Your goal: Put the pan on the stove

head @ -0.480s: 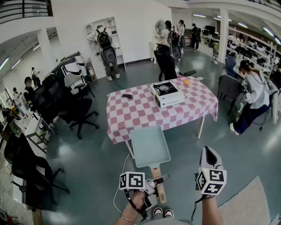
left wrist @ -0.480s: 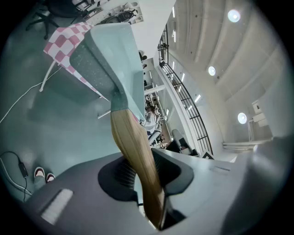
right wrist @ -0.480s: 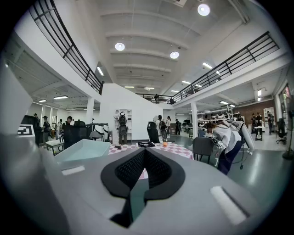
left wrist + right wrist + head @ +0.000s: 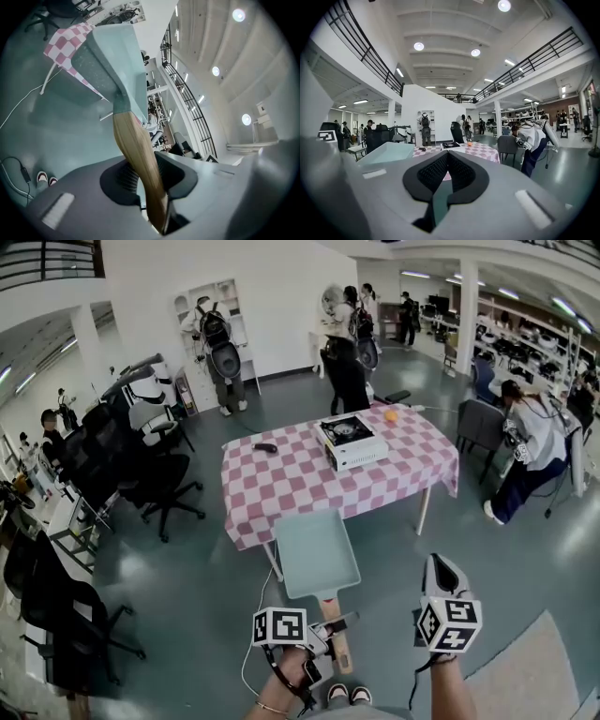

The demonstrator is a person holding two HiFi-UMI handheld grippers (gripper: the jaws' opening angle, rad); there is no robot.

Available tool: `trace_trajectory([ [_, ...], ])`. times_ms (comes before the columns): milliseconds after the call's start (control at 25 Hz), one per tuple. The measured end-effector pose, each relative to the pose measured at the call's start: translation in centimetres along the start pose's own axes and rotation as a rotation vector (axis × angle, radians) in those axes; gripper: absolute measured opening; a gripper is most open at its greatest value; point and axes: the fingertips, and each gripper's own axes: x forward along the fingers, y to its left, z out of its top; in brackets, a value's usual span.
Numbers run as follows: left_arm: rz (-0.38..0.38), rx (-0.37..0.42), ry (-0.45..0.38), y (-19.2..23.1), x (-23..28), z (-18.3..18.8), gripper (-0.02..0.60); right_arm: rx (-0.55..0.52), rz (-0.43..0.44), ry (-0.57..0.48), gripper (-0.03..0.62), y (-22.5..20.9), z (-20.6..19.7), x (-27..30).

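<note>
A pale green square pan [image 4: 316, 554] with a wooden handle [image 4: 334, 629] hangs over the floor just short of the table's near edge. My left gripper [image 4: 328, 626] is shut on that handle; in the left gripper view the handle [image 4: 134, 140] runs between the pads of the left gripper [image 4: 143, 165] up to the pan [image 4: 110, 56]. The white portable stove [image 4: 351, 441] stands on the pink checkered table [image 4: 281, 488], beyond the pan. My right gripper [image 4: 441, 570] is held beside the pan, to its right, shut and empty. In its own view, beyond the right gripper [image 4: 447, 157], are the pan [image 4: 386, 152] and the stove [image 4: 452, 145].
On the table lie an orange ball [image 4: 391, 414] and a small black object [image 4: 266, 447]. Black office chairs [image 4: 155, 479] stand at left, and a grey chair [image 4: 476, 423] and a bent-over person [image 4: 530, 442] at right. More people stand behind the table. A cable [image 4: 255, 620] trails across the floor.
The head view has shifted slightly, so the table sits a little further left in the frame. Both grippers and the pan keep nearly the same places.
</note>
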Motion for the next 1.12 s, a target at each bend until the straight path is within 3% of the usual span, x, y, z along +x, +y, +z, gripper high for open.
trace_trajectory([
  [680, 0.004, 0.011, 0.035, 1.2, -0.4, 1.3, 0.086, 0.015, -0.075, 0.029, 0.009, -0.4, -1.2, -0.2],
  [1120, 0.015, -0.01, 0.026, 2.5, 1.9, 5.8, 0.087, 0.037, -0.089, 0.036, 0.009, -2.3, -1.3, 5.2],
])
